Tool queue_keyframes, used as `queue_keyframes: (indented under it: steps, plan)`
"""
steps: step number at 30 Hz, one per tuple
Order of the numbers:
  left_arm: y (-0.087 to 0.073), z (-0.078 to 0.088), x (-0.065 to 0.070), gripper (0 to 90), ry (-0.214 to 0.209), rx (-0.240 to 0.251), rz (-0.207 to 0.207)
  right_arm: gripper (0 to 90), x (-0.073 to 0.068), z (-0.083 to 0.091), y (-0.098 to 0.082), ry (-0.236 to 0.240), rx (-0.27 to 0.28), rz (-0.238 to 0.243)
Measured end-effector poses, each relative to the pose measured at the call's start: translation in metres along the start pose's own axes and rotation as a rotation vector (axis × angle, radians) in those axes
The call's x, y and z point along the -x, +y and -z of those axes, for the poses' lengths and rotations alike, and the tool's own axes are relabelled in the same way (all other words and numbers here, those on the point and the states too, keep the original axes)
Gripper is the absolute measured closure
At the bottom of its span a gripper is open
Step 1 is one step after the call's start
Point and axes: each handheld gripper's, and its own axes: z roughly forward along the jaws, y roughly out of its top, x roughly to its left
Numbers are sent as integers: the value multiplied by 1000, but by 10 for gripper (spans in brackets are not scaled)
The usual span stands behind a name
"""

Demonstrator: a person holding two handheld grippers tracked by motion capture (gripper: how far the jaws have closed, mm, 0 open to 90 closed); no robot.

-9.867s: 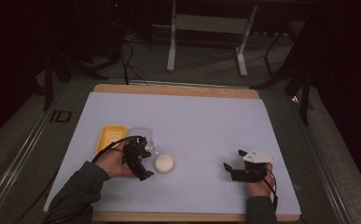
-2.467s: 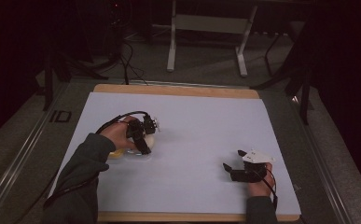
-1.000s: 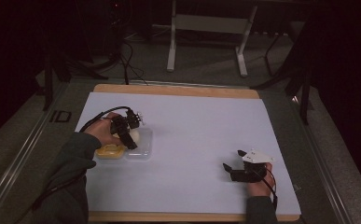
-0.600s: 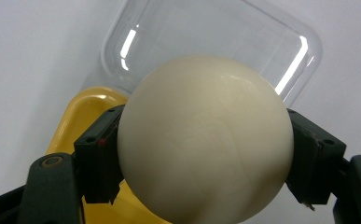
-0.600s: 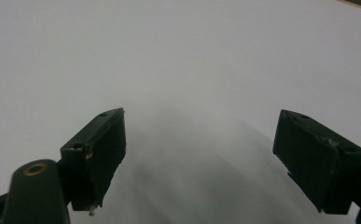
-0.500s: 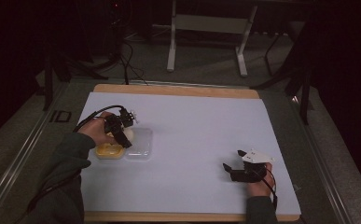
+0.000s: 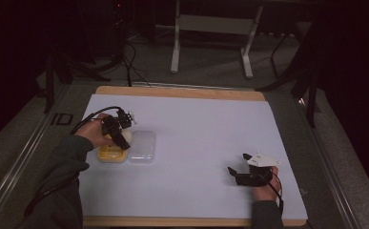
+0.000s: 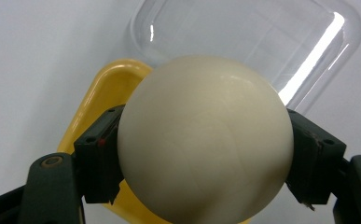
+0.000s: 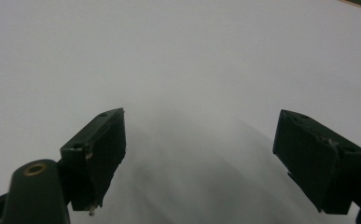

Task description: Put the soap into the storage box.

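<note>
My left gripper (image 7: 123, 137) is shut on a cream white ball (image 8: 205, 137), which it holds just above a yellow box (image 7: 109, 154) at the table's left. In the left gripper view the ball sits squeezed between both black jaws, with the yellow box (image 8: 104, 91) under it. A clear lid (image 7: 142, 147) lies flat beside the box, to its right; in the left gripper view the lid (image 8: 243, 37) is beyond the ball. My right gripper (image 7: 237, 172) rests open on the white table surface near the front right, and the right gripper view has its gripper (image 9: 201, 154) empty between the wide jaws.
A white sheet (image 7: 196, 133) covers the wooden table (image 7: 182, 92). Beyond the far edge stand a metal frame (image 7: 210, 28) and cables on the floor. The person's left sleeve (image 7: 58, 186) comes in from the bottom left.
The left gripper took the ball from the table's middle and carried it left and away, over the clear lid to above the yellow box. The right gripper stayed put.
</note>
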Motion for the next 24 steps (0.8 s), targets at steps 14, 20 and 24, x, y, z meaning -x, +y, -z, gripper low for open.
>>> queue_keyframes:
  steps: [14,20,24]
  plan:
    - [-12,-2,-12,255,6,-10,45,171,0,0,0,1,0,3]
    - [-13,-4,-19,255,6,-14,61,171,0,0,0,1,-2,4]
    - [-14,-6,-20,255,0,-17,70,171,0,0,0,3,-2,4]
